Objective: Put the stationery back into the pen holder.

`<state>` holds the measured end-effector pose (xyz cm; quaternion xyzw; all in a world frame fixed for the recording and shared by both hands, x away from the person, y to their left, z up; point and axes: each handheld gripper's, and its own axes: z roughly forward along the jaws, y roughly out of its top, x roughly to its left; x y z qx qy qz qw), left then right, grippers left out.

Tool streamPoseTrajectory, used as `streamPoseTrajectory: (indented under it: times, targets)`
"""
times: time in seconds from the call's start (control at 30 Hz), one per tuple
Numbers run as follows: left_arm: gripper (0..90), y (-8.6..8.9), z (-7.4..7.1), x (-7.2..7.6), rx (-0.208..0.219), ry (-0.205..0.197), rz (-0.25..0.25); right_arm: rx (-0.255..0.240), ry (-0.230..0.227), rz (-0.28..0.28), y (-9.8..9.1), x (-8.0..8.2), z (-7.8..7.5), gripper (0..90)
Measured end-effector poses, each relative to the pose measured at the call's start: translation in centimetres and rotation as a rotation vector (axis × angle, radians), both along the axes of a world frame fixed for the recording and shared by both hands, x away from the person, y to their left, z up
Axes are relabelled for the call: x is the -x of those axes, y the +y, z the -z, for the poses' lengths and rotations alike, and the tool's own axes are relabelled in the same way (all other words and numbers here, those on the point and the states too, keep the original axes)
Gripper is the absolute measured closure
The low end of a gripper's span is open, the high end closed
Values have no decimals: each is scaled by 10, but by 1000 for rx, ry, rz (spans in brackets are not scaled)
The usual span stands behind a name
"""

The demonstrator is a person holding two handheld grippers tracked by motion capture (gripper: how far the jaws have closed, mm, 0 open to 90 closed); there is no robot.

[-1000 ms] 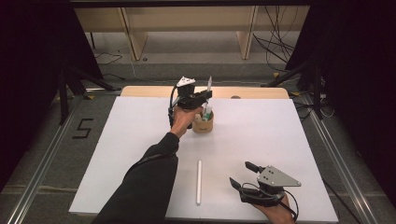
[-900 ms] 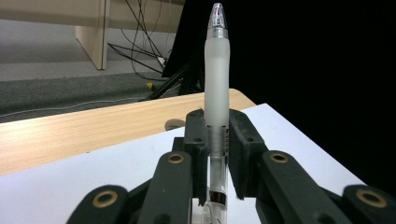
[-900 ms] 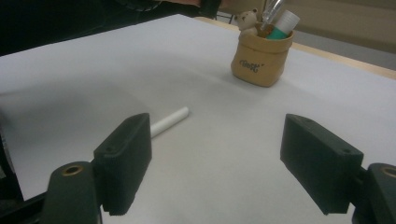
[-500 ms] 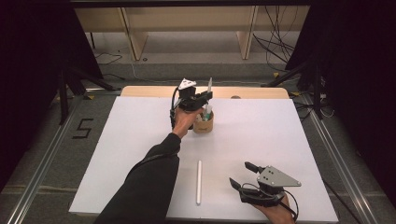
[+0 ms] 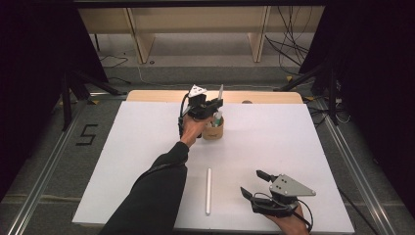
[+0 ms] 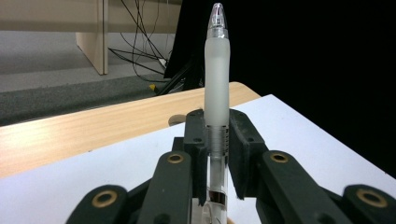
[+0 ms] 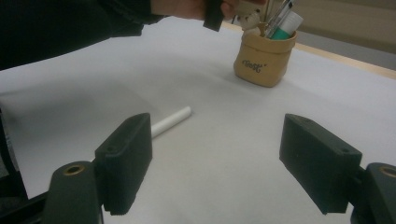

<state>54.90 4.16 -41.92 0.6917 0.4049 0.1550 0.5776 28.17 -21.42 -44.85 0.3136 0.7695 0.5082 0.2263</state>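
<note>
Holding a frosted pen (image 6: 216, 88) upright in my left gripper (image 5: 208, 106), fingers (image 6: 195, 140) pinched shut on its clear barrel, just above the tan cup (image 5: 214, 130) at the far side of the tabletop (image 5: 137, 142). To do this well I'd keep the pen vertical, centre it over the cup mouth, lower slowly, then release. Left forearm is stretched forward, wrist level. My right gripper (image 5: 255, 183) rests near the front edge, fingers spread wide, holding nothing, beside a white stick (image 5: 209, 191).
</note>
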Motion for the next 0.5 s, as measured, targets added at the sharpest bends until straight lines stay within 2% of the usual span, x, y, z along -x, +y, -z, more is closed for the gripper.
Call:
streamPoseTrajectory:
  times: [0.2,0.37,0.5]
  targets:
    - [784,2,3,1,5,9,3,3,3,-2,0,-1,1,264]
    - [783,1,3,3,-24,2,13,4,4,0,0,-1,1,264]
    - [783,1,4,4,-39,12,22,3,3,0,0,-1,1,265]
